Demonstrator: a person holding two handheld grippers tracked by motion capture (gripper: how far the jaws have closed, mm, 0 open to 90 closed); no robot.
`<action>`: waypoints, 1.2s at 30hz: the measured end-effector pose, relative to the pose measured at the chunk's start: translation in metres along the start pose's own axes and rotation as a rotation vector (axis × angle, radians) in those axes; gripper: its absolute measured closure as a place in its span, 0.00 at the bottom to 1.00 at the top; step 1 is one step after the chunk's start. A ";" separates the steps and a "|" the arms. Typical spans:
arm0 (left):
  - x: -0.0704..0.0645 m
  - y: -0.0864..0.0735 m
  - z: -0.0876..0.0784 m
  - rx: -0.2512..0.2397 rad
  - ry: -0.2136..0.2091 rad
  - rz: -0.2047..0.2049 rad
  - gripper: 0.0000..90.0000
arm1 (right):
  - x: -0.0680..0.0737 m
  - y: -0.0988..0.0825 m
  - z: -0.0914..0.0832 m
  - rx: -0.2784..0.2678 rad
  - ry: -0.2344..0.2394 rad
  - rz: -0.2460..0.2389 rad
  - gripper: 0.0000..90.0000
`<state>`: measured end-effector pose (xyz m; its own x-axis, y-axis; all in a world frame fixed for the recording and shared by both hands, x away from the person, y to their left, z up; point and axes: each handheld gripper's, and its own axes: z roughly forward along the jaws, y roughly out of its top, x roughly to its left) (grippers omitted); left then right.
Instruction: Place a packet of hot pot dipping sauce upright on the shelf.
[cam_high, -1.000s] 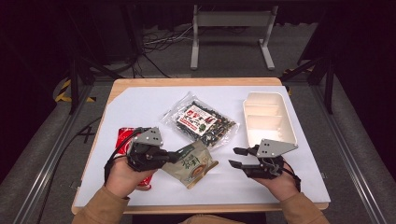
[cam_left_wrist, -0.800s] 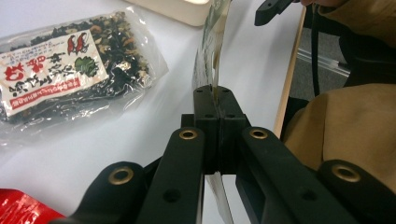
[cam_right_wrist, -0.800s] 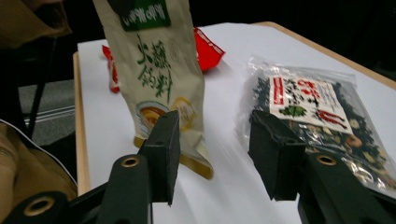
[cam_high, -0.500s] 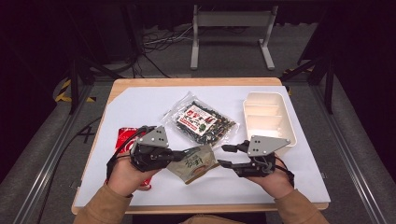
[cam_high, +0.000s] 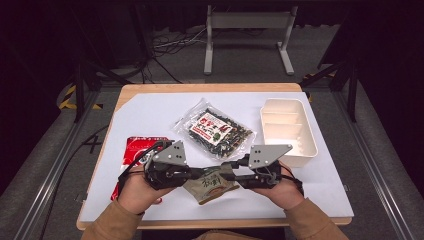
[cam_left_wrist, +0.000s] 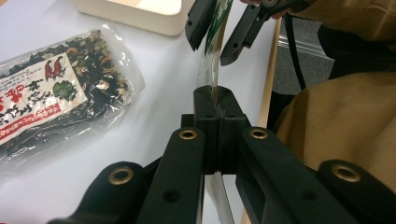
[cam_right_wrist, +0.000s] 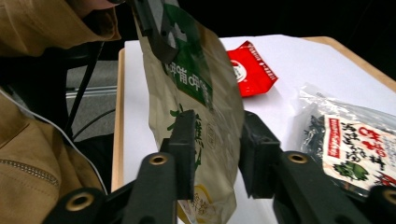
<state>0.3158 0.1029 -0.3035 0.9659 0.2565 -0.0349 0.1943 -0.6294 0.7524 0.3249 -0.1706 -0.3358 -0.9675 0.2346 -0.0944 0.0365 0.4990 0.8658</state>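
Note:
A beige and green snack pouch (cam_high: 212, 184) hangs just above the table's front edge between my two grippers. My left gripper (cam_high: 200, 175) is shut on its left edge; in the left gripper view the jaws (cam_left_wrist: 217, 100) pinch the thin film tight. My right gripper (cam_high: 232, 172) straddles the pouch's other end. Its jaws have just been closing, and the pouch (cam_right_wrist: 205, 93) stands between them with a little gap at the pads (cam_right_wrist: 187, 140). The left gripper view shows the right gripper (cam_left_wrist: 215, 39) from afar, a jaw on either side of the pouch (cam_left_wrist: 217, 23).
A clear bag of dried seaweed mix (cam_high: 216, 129) with a red and white label lies mid-table. A red packet (cam_high: 137, 150) lies at the left, behind my left hand. A white compartment tray (cam_high: 289, 131) stands at the right. The white sheet covers the wooden table.
My right gripper has moved left to the pouch and risen a little, and its jaws have narrowed around the pouch's right end. The left gripper has kept its grip and place.

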 end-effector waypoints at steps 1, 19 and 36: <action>0.000 0.000 0.000 0.000 -0.001 0.001 1.00 | 0.000 0.001 0.002 0.006 0.007 -0.002 0.80; 0.004 -0.003 -0.002 -0.042 -0.003 -0.032 0.98 | 0.003 0.007 0.004 0.063 0.016 0.026 1.00; 0.020 -0.027 -0.026 -0.171 0.062 -0.074 0.58 | -0.015 0.015 -0.023 0.046 -0.060 0.050 1.00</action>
<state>0.3253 0.1439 -0.3077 0.9368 0.3450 -0.0576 0.2270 -0.4744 0.8505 0.3345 -0.1861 -0.3100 -0.9476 0.3088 -0.0820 0.0972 0.5230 0.8468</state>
